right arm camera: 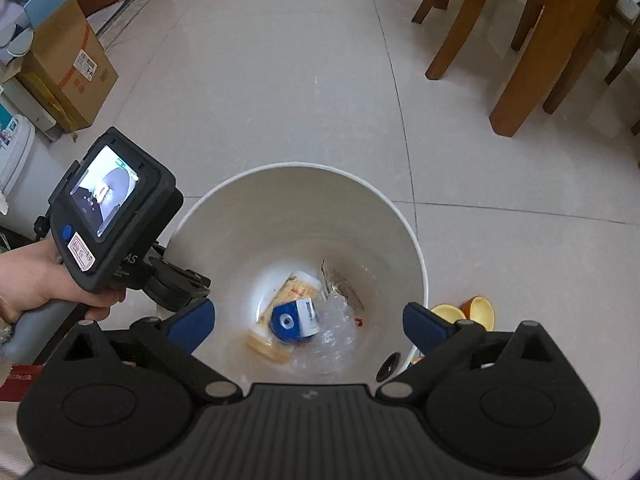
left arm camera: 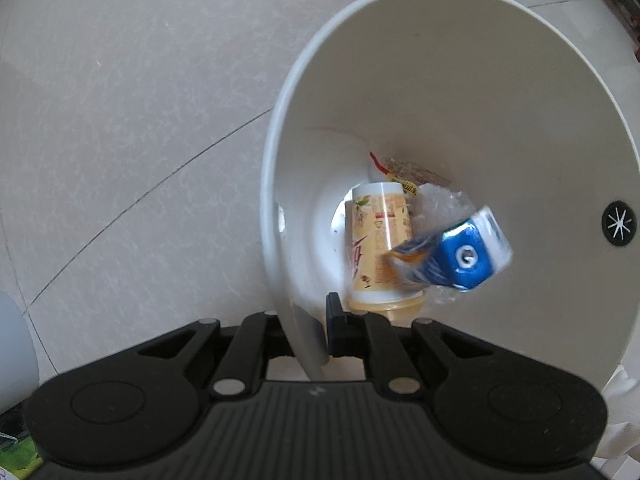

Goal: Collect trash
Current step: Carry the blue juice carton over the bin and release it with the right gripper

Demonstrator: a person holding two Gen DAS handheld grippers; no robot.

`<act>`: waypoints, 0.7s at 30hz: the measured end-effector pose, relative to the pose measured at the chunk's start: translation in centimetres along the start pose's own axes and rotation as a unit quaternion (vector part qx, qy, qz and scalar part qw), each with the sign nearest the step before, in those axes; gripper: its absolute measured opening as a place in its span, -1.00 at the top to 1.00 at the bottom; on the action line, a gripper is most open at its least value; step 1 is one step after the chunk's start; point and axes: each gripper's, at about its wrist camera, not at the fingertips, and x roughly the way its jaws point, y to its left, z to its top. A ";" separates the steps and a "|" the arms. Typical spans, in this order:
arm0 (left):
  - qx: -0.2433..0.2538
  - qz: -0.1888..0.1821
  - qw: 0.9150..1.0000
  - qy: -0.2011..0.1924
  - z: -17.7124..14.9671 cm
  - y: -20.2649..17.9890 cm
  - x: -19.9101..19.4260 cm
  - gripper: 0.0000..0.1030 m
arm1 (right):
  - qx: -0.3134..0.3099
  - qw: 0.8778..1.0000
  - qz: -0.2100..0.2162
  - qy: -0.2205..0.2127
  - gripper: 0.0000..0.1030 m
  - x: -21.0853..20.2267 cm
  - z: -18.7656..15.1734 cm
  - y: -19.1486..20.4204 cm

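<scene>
The left gripper [left arm camera: 310, 332] is clamped on the rim of the white bin [left arm camera: 440, 80], which fills the right half of its view. The right gripper [right arm camera: 308, 320], low in its frame, has its jaws spread wide with nothing between them. A blue-and-white carton [right arm camera: 294, 318] (blurred) lies in the bin upon a yellow cup [left arm camera: 378, 240] and clear plastic [right arm camera: 340, 328].

Blue carton [left arm camera: 460, 254] motion-blurred; left tool [left arm camera: 308, 334] outer finger hidden behind bin wall [left arm camera: 304, 336].

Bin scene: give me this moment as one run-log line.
left tongs: shut on bin rim | right tongs: open, empty, over bin | carton: in bin, on cup | peels: on floor
</scene>
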 end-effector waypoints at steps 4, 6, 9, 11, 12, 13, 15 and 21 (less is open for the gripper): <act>0.001 0.003 1.000 0.000 0.1 -0.2 0.0 0.84 | -0.007 1.000 -0.014 -0.013 -0.98 -0.6 -0.6 -0.9; 0.002 0.003 1.000 0.000 0.1 -0.3 0.0 0.83 | -0.018 0.999 -0.027 -0.030 -0.98 -1.4 -1.4 -1.6; 0.000 0.002 1.000 -0.001 0.1 -0.3 0.0 0.83 | -0.036 0.997 -0.044 -0.059 -0.98 -2.5 -2.9 -2.8; 0.001 0.003 1.000 -0.002 0.1 -0.3 0.0 0.83 | -0.038 0.995 -0.052 -0.072 -0.99 -3.0 -4.3 -4.2; 0.002 0.004 1.000 -0.002 0.0 -0.3 -0.1 0.83 | -0.036 0.995 -0.055 -0.076 -1.00 -3.0 -5.0 -4.9; 0.002 0.005 1.000 -0.003 0.0 -0.3 -0.1 0.83 | -0.032 0.995 -0.058 -0.078 -1.00 -2.9 -5.8 -5.8; 0.003 0.008 1.000 -0.003 0.0 -0.4 -0.1 0.83 | -0.018 0.995 -0.060 -0.075 -1.00 -2.3 -7.4 -7.6; -0.001 0.008 1.000 -0.002 0.0 -0.4 -0.2 0.83 | 0.044 0.996 -0.069 -0.042 -1.00 2.0 -13.2 -13.5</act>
